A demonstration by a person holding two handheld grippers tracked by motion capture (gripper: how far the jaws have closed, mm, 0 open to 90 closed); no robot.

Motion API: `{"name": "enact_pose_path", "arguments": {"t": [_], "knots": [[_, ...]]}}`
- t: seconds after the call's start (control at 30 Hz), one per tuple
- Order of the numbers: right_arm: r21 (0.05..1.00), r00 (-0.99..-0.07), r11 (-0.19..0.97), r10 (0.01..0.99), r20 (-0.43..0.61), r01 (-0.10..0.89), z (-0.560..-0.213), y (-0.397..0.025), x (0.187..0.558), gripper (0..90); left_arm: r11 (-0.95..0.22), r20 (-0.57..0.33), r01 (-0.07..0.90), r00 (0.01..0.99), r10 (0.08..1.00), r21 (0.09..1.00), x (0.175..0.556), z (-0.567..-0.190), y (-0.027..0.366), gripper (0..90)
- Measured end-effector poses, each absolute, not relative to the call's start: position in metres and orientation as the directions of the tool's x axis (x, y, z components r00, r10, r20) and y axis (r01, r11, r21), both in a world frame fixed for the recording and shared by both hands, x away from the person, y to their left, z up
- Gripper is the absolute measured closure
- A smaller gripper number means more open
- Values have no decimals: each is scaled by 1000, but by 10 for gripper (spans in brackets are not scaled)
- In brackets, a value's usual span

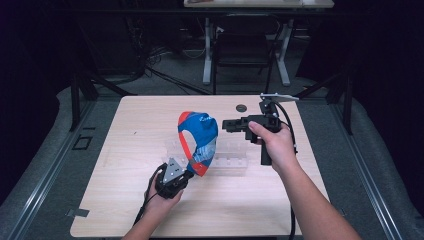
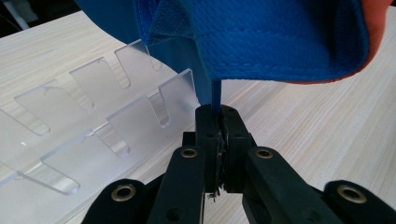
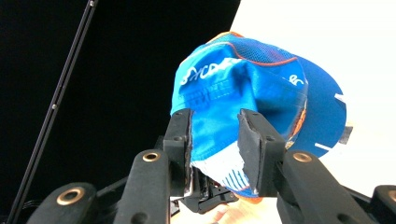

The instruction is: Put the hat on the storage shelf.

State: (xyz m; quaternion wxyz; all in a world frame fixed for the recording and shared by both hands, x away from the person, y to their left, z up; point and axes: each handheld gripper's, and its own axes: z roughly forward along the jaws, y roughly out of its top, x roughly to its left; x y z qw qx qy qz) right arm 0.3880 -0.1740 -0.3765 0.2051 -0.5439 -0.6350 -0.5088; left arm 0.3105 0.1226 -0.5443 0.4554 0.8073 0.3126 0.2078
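We saw white lettering printed on the blue cap (image 3: pixel 243 88), but it was creased and partly folded away, so we could not read a word of it. We found no other text, number or label.

In the left gripper view, the cap (image 2: pixel 280 42) ran off the top edge above the jaws, so its crown and print were out of sight, and the clear slotted rack (image 2: pixel 93 135) left of the jaws was cut by the left and bottom edges. In the right gripper view, the cap's lower part lay hidden behind the jaws, and the table beyond was washed out white.
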Motion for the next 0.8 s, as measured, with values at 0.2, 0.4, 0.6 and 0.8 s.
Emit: {"name": "enact_pose_path", "arguments": {"t": [0.2, 0.4, 0.6, 0.8], "knots": [[423, -320, -120, 482, 816, 898, -377, -177, 387, 647, -386, 66, 312, 699, 712, 868, 308, -545, 126, 847], [442, -332, -111, 506, 796, 890, -377, -187, 381, 643, -352, 64, 300, 673, 736, 887, 298, -540, 146, 641], [476, -340, -124, 548, 764, 870, -377, -200, 372, 622, -341, 58, 322, 646, 761, 883, 292, -533, 168, 519], [532, -355, -98, 642, 679, 841, -382, -209, 358, 573, -338, 47, 342, 638, 768, 877, 285, -530, 185, 455]]}}
